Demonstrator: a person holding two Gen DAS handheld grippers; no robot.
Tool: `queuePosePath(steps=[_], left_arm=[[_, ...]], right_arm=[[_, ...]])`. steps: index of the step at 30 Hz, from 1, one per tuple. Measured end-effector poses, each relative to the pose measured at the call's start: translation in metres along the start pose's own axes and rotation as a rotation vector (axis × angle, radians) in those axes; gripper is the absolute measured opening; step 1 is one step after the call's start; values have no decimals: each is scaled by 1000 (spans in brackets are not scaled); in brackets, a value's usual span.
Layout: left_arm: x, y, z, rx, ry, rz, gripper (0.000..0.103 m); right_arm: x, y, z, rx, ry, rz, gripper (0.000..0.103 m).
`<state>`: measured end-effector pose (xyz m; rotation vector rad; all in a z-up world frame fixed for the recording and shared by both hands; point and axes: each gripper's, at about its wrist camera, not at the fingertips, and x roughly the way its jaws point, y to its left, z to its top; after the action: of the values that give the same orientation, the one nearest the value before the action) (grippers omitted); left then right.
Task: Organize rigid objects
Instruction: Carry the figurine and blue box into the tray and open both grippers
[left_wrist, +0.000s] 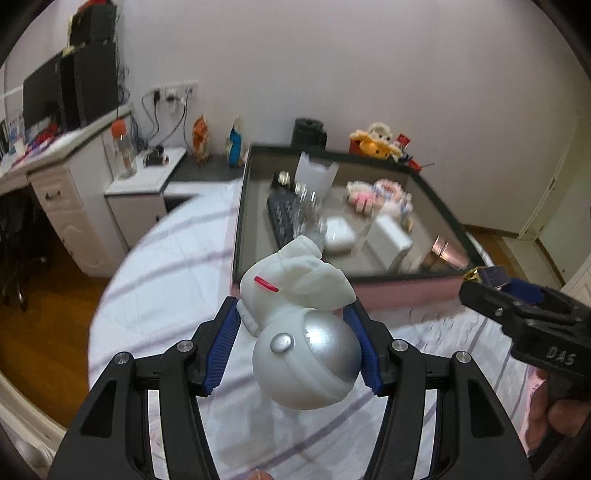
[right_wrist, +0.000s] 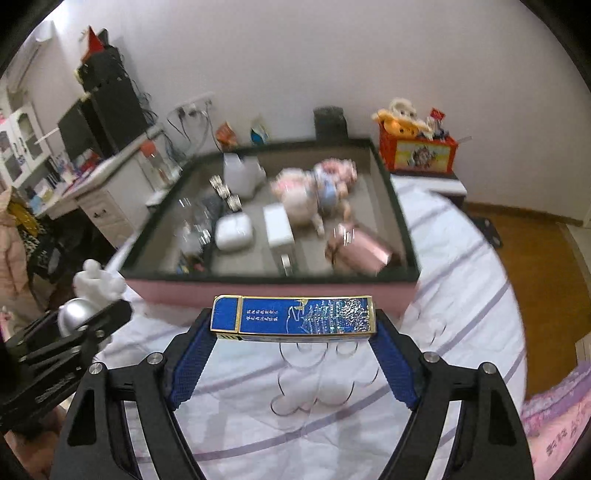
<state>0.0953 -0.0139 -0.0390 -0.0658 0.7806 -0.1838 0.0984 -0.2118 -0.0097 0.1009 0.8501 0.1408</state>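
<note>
A white bedsheet with purple stripes covers the bed. Left of it stands a white desk with dark monitors on top, and a lower white cabinet carries a bottle with an orange cap. Cables hang from a wall socket. Two snack bags lean against the wall. A red toy box holds a yellow plush. The floor is wood.
</note>
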Motion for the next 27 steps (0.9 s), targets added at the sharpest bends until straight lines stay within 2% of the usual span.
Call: queuePosePath(steps=[6,13,20,27], left_arm=[[-3,-7,50,36,-49,-2,59],[29,-16,99,66,-40,10,59],[87,-21,123,75,36,20,59],[132,-26,122,86,125,24,59]], right_arm=[[-12,-3,48,-41,-60,-9,83],[28,-16,96,-26,-20,6,83],[80,-26,105,-25,70,9,83],[114,-29,103,-43,132,3,83]])
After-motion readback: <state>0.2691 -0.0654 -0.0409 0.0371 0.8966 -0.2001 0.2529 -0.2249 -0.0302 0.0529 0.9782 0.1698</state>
